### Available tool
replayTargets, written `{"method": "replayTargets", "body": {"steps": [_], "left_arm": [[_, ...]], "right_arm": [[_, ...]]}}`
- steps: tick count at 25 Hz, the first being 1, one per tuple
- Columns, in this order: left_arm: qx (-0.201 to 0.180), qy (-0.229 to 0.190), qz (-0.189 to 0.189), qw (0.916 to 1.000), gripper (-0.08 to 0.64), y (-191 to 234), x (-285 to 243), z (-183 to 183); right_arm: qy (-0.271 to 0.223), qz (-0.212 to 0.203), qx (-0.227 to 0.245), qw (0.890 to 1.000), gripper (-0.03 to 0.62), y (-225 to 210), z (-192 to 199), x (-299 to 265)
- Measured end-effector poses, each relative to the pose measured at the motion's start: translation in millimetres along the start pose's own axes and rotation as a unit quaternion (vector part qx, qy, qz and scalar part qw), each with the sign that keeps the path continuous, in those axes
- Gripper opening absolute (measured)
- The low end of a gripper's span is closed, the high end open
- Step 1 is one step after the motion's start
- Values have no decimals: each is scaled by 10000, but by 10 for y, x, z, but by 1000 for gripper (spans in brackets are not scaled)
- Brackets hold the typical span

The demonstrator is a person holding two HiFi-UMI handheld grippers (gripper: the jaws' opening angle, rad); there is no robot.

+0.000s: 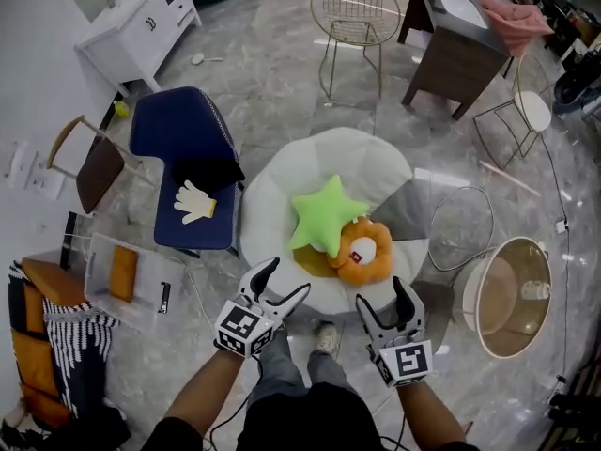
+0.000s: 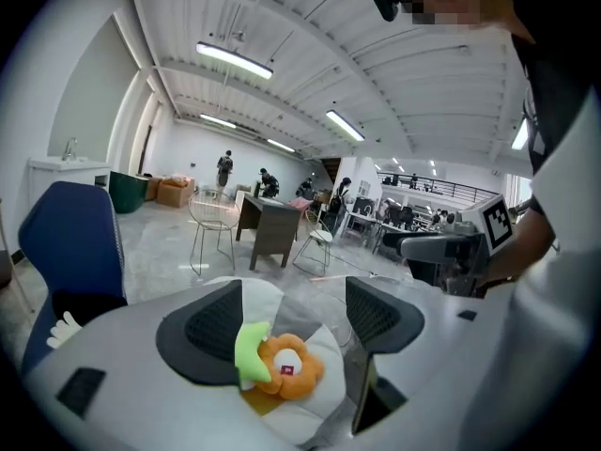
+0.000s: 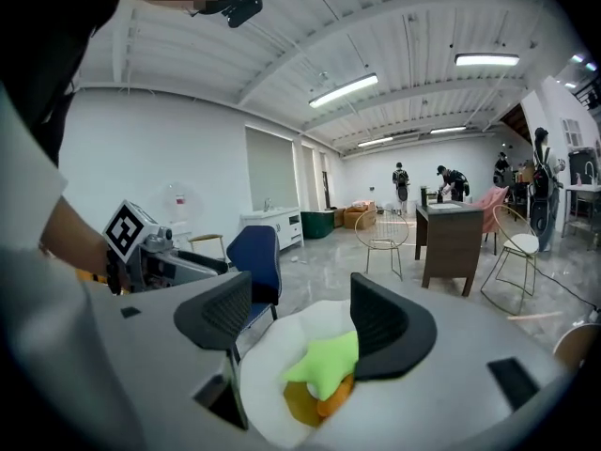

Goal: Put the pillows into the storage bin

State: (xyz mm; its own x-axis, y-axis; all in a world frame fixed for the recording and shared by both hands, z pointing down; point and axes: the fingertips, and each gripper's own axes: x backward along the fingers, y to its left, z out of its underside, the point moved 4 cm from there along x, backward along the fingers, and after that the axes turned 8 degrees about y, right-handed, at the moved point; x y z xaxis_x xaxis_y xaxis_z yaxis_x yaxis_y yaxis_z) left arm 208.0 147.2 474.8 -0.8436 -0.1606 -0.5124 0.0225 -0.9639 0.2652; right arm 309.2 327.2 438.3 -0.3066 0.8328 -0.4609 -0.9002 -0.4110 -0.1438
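A lime-green star pillow [image 1: 324,216] and an orange flower pillow [image 1: 364,250] lie on a round white padded seat [image 1: 282,186], the star partly over the flower. Both grippers hover just short of the seat's near edge, apart from the pillows. My left gripper [image 1: 288,278] is open and empty, and between its jaws I see the flower pillow [image 2: 286,366] and the star [image 2: 246,350]. My right gripper [image 1: 382,294] is open and empty too, and it looks onto the star [image 3: 324,365]. A clear plastic bin [image 1: 141,252] stands on the floor at the left with an orange item inside.
A blue chair [image 1: 183,139] left of the seat carries a white glove-shaped cushion [image 1: 194,202]. A round tub [image 1: 512,294] and a wire frame [image 1: 460,224] stand at the right. Farther off are a wire chair [image 1: 355,17], a dark desk [image 1: 455,45] and a white cabinet [image 1: 141,26].
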Motion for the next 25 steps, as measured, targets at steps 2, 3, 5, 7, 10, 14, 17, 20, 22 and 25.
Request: {"method": "replayTargets", "body": {"steps": [2,3,5,7,10,14,17,20,22,25], "left_arm": [[13,246,100,9996,347,119,-176,141],[34,366,157,9992,347,176,-263,210],[52,599,285,9978,347,285,-446,344],[5,834,411,9957,347,408,-628,468],[-98,1136,520,9921,347,636,-840,631],[-166,1357,513,9893,347,922,-1134,887],[-160,1635,505,9851,347,1148,-1359,1244],[-173,1934,485,9798,347,1362,-1608,1655],[-185,2116,436,9762,347,1479,-1787,1920],[-316,2317,386,9715,347,1643,-2051,2266]], "right_arm": [[63,136,-128,9998,342,-9,79,-87],[116,240,-242,9994,342,-38,145,-118],[259,429,-474,9976,342,-85,261,-173],[383,566,-548,9962,342,-107,432,-229],[460,688,-570,9949,342,-111,691,-360],[572,870,-772,9916,342,-190,928,-643],[759,867,-770,9904,342,-204,1184,-870],[778,807,-1018,9885,342,-214,1401,-1043],[857,787,-1164,9864,342,-250,1578,-1103],[999,742,-1203,9849,343,-279,1810,-1158]]}}
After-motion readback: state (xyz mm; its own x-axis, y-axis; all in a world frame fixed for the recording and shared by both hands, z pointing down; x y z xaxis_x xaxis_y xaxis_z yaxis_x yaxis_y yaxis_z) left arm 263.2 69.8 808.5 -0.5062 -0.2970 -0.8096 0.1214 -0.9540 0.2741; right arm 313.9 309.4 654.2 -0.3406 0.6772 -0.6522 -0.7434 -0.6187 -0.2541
